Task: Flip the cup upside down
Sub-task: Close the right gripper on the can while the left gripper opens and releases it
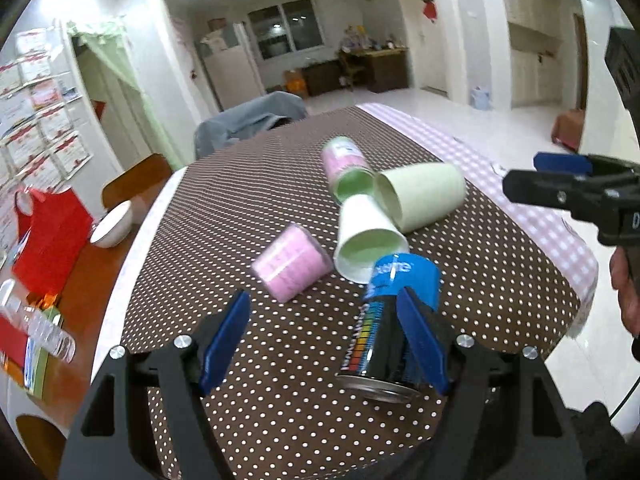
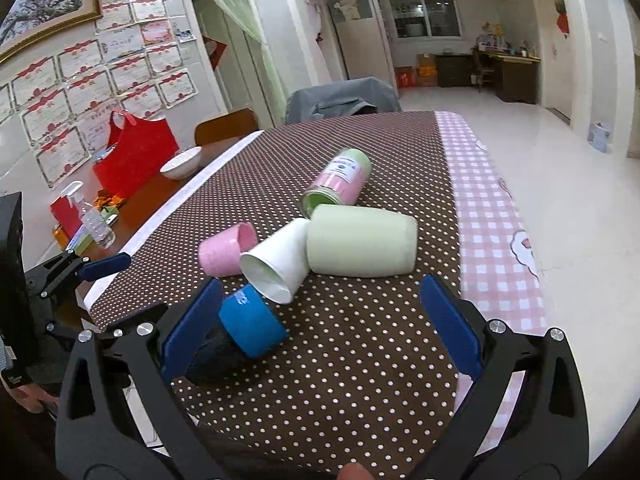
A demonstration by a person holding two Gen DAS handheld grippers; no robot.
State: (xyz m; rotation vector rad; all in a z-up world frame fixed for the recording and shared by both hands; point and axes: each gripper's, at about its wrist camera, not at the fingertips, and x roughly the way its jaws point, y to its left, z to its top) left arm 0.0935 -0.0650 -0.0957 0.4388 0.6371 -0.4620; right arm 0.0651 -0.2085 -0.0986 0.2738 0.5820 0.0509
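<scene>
Several cups lie on their sides on the dotted brown tablecloth point(image 1: 280, 360). A white paper cup point(image 1: 366, 236) point(image 2: 278, 260) lies in the middle, its mouth toward me. A pale green cup point(image 1: 420, 196) point(image 2: 360, 240) touches it. A small pink cup point(image 1: 290, 266) point(image 2: 224, 250) lies to the left. A pink and green can point(image 1: 346, 162) point(image 2: 340, 182) lies farther back. A black can with a blue cap point(image 1: 396, 320) point(image 2: 248, 326) lies nearest. My left gripper point(image 1: 324, 336) is open and empty, its right finger over the black can. My right gripper point(image 2: 320, 320) is open and empty above the cloth.
A red bag point(image 2: 134, 156), a white bowl point(image 2: 180, 164) and a spray bottle point(image 2: 94, 220) stand on the wooden table to the left. A chair with a grey cover point(image 2: 340, 98) stands at the far end. A pink checked cloth point(image 2: 492, 220) covers the right edge.
</scene>
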